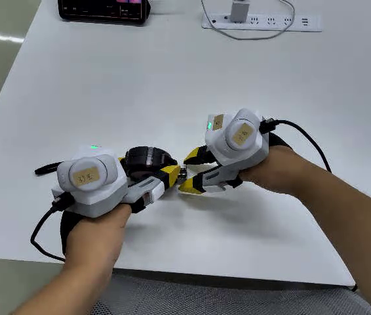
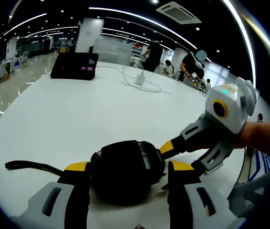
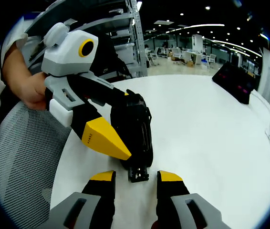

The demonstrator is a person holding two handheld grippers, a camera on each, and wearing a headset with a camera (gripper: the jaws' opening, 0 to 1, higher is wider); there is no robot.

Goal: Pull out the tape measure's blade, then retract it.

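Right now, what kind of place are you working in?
Probably a big open office or lab. The left gripper holds a tape measure at a long white table with a power strip; ceiling light strips run overhead, and metal shelving and desks stand farther back.

No legible text or numbers anywhere.
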